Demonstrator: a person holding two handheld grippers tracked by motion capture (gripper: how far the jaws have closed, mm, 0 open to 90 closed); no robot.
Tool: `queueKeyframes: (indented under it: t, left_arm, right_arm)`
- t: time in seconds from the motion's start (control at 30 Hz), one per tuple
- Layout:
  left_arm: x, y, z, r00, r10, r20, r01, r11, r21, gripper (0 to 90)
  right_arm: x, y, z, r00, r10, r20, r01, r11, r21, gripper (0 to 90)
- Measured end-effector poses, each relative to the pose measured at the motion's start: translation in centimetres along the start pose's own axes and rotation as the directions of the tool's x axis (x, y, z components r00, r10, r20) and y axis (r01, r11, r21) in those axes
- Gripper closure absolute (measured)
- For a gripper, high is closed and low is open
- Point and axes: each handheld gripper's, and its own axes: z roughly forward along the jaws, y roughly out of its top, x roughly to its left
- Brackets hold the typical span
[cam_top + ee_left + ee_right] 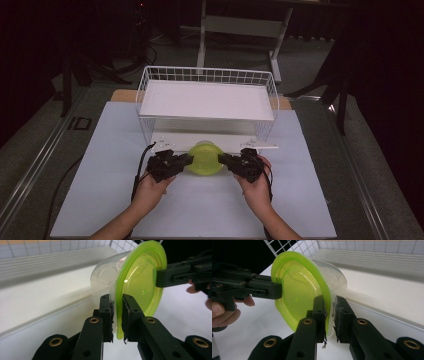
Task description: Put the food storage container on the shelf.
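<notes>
lime-green lid (205, 159) on a clear plastic container (105, 277), gripped from both sides, just in front of the white wire rack (207, 102) at bench centre.

left claw (188, 159): jaws narrow, clamped on the lid's rim at its left edge. in the left gripper view (117, 322) the two pads pinch the green rim between them, the lid standing nearly edge-on, the clear tub bulging away on its far side toward the rack.

right claw (220, 159): jaws narrow too, closed on the rim at the right edge. in the right gripper view (329, 320) the pads sit either side of the rim where the lid meets the tub wall; the left claw's black jaws show beyond, biting the opposite edge.

container: in both gripper views the lid face stands about upright with the tub body pointing toward the rack; i cannot tell from the high view whether it touches anything beneath. it sits at the near edge of the rack's lower white shelf (210, 140).

rack: flat white upper tray with a wire fence round it, on the pale sheet (105, 165) that covers the bench (122, 95), far of both hands.

hands: left hand (150, 192) and right hand (257, 185) come in from the near edge, a black cable (141, 165) trailing from the left gripper.
</notes>
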Motion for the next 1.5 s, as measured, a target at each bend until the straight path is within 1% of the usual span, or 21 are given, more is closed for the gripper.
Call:
queueKeyframes:
  t: [0.03, 0.1, 0.13, 0.2, 0.27, 0.37, 0.43, 0.6, 0.73, 0.77, 0.87, 0.93, 1.0, 1.03, 1.1, 1.17, 1.3, 1.37, 1.4, 1.43, 1.5]
  left_arm:
    - [0.2, 0.1, 0.2, 1.0, -0.002, -0.005, 0.002, 1.0, 0.004, 80.1]
    - [0.3, 0.2, 0.5, 0.9998, 0.011, -0.019, -0.01, 0.9999, 0.003, 80.1]
    - [0.5, 0.2, 0.7, 0.9997, 0.01, -0.021, -0.01, 0.9999, 0.003, 80.1]
    - [0.8, 0.3, 1.0, 0.9999, 0.002, -0.016, -0.002, 1.0, 0.003, 80.2]
    - [0.9, 0.3, 1.5, 0.9997, 0.003, -0.024, -0.003, 0.9999, 0.012, 80.2]
    - [1.2, 0.3, 1.9, 0.9997, 0.005, -0.024, -0.005, 0.9998, 0.017, 80.4]
    - [1.2, 0.3, 2.0, 0.9996, 0.005, -0.026, -0.005, 0.9998, 0.017, 80.5]
    - [1.7, 0.2, 2.8, 0.9996, 0.012, -0.026, -0.012, 0.9996, 0.026, 80.5]
    - [2.2, 0.3, 3.4, 0.9997, -0.001, -0.023, 0.002, 0.9998, 0.02, 80.5]
    - [2.3, 0.4, 3.5, 0.9997, 0.002, -0.026, -0.001, 0.9998, 0.018, 80.5]
    - [2.6, 0.4, 3.9, 0.9997, -0.007, -0.022, 0.007, 0.9998, 0.02, 80.4]
    - [3.0, 0.3, 4.4, 0.9995, -0.024, -0.022, 0.024, 0.9996, 0.015, 80.3]
    - [3.1, 0.3, 4.5, 0.9995, -0.021, -0.025, 0.022, 0.9997, 0.014, 80.3]
    - [3.3, 0.2, 4.7, 0.9993, -0.024, -0.028, 0.024, 0.9995, 0.022, 80.2]
    - [3.4, 0.2, 4.9, 0.9992, -0.035, -0.018, 0.035, 0.9993, 0.011, 80.0]
    - [3.5, 0.3, 4.9, 0.9993, -0.036, -0.014, 0.036, 0.9993, 0.008, 79.9]
    - [3.7, 0.5, 5.1, 0.9997, -0.023, -0.009, 0.023, 0.9997, -0.002, 79.1]
    - [3.8, 0.5, 5.1, 0.9999, -0.002, -0.014, 0.002, 0.9999, -0.012, 78.2]
    - [3.8, 0.5, 5.1, 0.9999, -0.002, -0.014, 0.002, 0.9999, -0.012, 77.7]
    - [3.9, 0.4, 5.1, 0.9999, 0.01, -0.01, -0.011, 0.9996, -0.025, 77.3]
    - [4.0, 0.4, 5.1, 0.9998, 0.016, -0.011, -0.016, 0.9994, -0.03, 76.3]
  right_arm:
    - [-0.1, 0.0, 0.2, 1.0, 0.005, 0.002, -0.005, 1.0, 0.001, 80.5]
    - [-0.2, 0.0, 0.5, 0.9999, 0.007, 0.012, -0.007, 1.0, 0.002, 80.4]
    - [-0.4, 0.1, 0.7, 0.9999, 0.008, 0.015, -0.008, 1.0, 0.003, 80.3]
    - [-0.8, 0.1, 1.1, 0.9996, 0.023, 0.015, -0.023, 1.0, 0.007, 80.2]
    - [-1.0, 0.1, 1.4, 0.9994, 0.019, 0.028, -0.02, 1.0, 0.015, 80.1]
    - [-1.2, 0.0, 1.8, 0.9989, 0.013, 0.045, -0.014, 1.0, 0.019, 79.9]
    - [-1.4, 0.0, 2.0, 0.9989, 0.015, 0.046, -0.015, 1.0, 0.017, 79.9]
    - [-1.9, -0.3, 2.5, 0.9975, 0.025, 0.066, -0.027, 0.999, 0.024, 79.7]
    - [-2.1, -0.1, 2.9, 0.9962, 0.02, 0.085, -0.022, 1.0, 0.022, 79.7]
    - [-2.2, 0.0, 3.0, 0.9959, 0.016, 0.089, -0.018, 1.0, 0.019, 79.7]
    - [-2.5, 0.2, 3.4, 0.9951, 0.028, 0.095, -0.031, 0.999, 0.029, 79.7]
    - [-2.7, 0.3, 3.7, 0.9941, 0.029, 0.105, -0.032, 0.999, 0.031, 79.6]
    - [-2.8, 0.3, 3.8, 0.9937, 0.031, 0.108, -0.035, 0.999, 0.03, 79.5]
    - [-2.9, 0.3, 4.1, 0.9931, 0.036, 0.112, -0.04, 0.999, 0.034, 79.5]
    - [-3.1, 0.2, 4.3, 0.9928, 0.043, 0.112, -0.046, 0.999, 0.029, 79.2]
    - [-3.2, 0.3, 4.4, 0.9926, 0.048, 0.112, -0.051, 0.998, 0.023, 78.8]
    - [-3.2, 0.4, 4.5, 0.9916, 0.034, 0.124, -0.036, 0.999, 0.01, 77.8]
    - [-3.2, 0.4, 4.5, 0.9912, 0.022, 0.131, -0.023, 1.0, -0.001, 77.2]
    - [-3.2, 0.4, 4.6, 0.9911, 0.018, 0.132, -0.018, 1.0, -0.006, 76.8]
    - [-3.2, 0.4, 4.6, 0.9906, 0.015, 0.136, -0.014, 1.0, -0.007, 76.3]
    - [-3.1, 0.6, 4.7, 0.9898, 0.002, 0.143, -0.001, 1.0, -0.01, 75.1]
